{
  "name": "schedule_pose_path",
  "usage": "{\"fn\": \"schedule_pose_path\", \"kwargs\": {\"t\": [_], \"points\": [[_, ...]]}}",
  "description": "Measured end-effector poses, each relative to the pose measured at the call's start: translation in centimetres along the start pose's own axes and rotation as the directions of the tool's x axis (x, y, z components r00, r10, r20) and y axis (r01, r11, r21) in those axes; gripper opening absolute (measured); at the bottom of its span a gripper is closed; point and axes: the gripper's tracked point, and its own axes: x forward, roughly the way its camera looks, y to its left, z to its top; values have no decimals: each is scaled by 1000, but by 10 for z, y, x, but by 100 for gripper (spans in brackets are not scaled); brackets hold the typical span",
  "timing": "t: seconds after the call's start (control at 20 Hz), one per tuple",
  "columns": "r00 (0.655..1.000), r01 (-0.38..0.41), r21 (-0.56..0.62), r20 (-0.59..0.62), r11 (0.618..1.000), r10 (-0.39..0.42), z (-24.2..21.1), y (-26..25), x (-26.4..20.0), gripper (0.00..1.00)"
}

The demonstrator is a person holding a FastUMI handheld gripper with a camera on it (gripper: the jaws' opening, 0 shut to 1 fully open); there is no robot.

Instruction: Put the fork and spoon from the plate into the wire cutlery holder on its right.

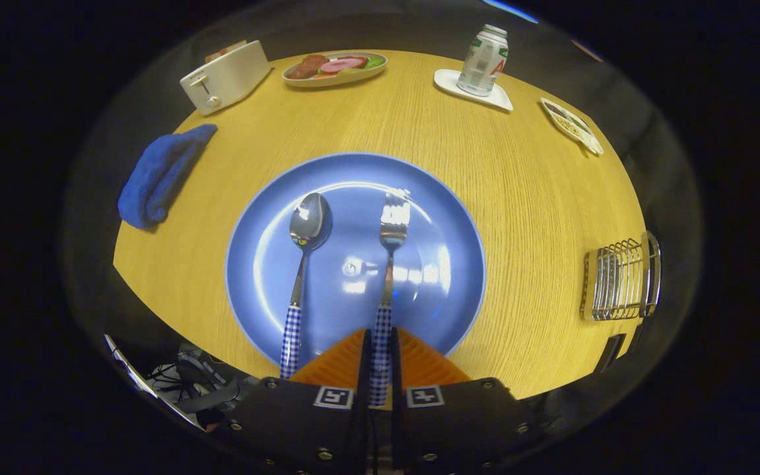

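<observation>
- One round wooden surface (518, 198) carries everything listed below.
- One blue plate (446, 218) lies just ahead of the fingers, holding two pieces of cutlery side by side, heads pointing away.
- One blue cloth (159, 175), folded, lies left of the plate, near the surface edge.
- One white toaster (225, 77) stands at the far left.
- One wire cutlery holder (621, 279) stands right of the plate, well apart from it.
- Three small dishes at the far side: one with food (335, 67), one coaster (502, 99) under one can (483, 59), one snack tray (571, 125).
- One spoon (304, 264): on the plate, left of the fork, untouched.
- One fork (390, 257): checked handle runs back between the fingers.
- Gripper (380, 369): fingers together, clamped on the fork handle.
</observation>
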Motion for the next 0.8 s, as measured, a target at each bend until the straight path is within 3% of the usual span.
{"fn": "schedule_pose_path", "kwargs": {"t": [0.15,0.2,0.8], "points": [[998,19,0,-52,1000,-19,-2,-4,3,19],[998,30,-29,-60,999,-32,-2,-8,2,2],[985,-69,-292,-173,954,18,-5,-46,-67,2]]}}
